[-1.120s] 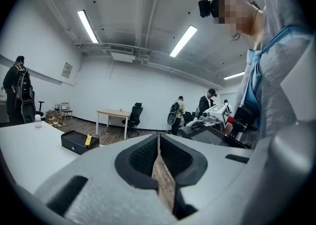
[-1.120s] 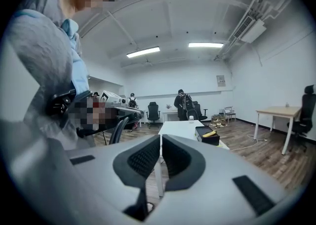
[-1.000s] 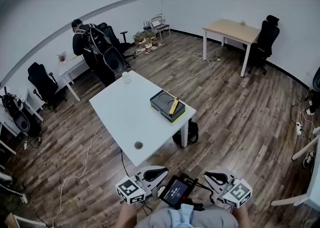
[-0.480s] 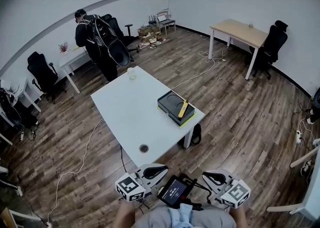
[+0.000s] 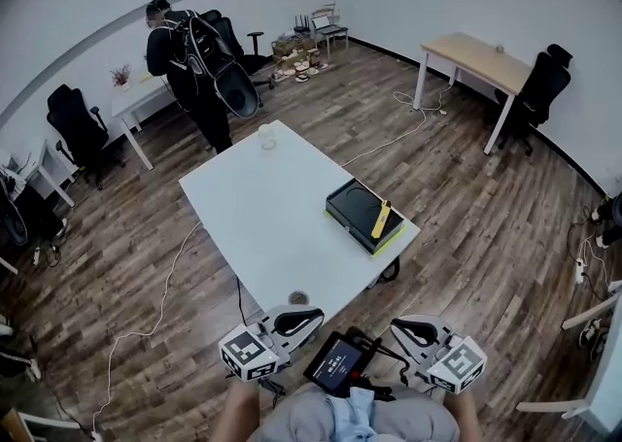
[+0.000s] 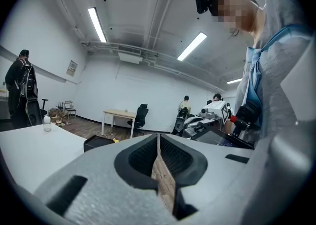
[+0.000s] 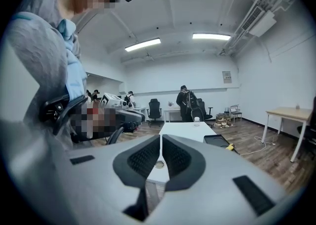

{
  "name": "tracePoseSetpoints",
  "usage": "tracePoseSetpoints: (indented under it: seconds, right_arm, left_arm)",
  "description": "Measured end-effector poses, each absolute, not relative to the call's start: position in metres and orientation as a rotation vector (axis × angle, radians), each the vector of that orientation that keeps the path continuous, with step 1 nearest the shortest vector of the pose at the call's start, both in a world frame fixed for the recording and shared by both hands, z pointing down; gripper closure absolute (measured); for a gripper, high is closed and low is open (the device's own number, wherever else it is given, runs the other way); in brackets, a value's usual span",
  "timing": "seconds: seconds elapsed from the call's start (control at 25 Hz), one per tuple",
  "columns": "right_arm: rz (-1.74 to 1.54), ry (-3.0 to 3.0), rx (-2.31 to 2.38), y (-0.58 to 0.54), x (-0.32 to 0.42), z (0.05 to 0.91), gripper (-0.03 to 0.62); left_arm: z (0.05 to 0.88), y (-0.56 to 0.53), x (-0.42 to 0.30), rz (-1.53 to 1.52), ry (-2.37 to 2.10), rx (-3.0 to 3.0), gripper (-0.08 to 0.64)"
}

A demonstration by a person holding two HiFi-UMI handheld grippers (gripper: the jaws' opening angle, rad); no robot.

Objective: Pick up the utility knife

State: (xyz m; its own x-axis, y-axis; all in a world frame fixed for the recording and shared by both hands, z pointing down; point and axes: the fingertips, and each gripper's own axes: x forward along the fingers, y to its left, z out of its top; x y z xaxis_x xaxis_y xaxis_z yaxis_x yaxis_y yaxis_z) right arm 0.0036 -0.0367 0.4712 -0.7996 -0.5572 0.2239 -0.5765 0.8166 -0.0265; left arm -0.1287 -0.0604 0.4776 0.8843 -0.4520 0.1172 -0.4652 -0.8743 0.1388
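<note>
Utility knife (image 5: 380,220) shows only as a small yellow bar, its blade too small to make out. It lies across the black tray (image 5: 336,208) at the white desk's (image 5: 262,217) right corner. Held by the desk's near end, the left gripper (image 5: 313,315) and right gripper (image 5: 396,325) are closed on nothing, well apart from the knife. A person with a backpack (image 5: 190,61) stands beyond the far end.

The left gripper (image 5: 296,318) and right gripper (image 5: 406,326) are held low, close in front of the person's torso, side by side and well apart, each angled slightly inward. Both have their jaws pressed together and empty. The left forearm (image 5: 233,418) and right forearm (image 5: 467,421) show at the lower edge of the head view, behind the grippers
</note>
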Motion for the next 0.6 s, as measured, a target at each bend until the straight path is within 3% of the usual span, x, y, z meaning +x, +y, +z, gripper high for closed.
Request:
tracePoseSetpoints:
  seconds: [0.6]
  right_arm:
    - [0.094,-2.717,0.818,-0.079,-0.031,0.477,0.563]
  left_arm:
    - [0.505,-0.099,-0.154,0.073,-0.648,2.835,0.532]
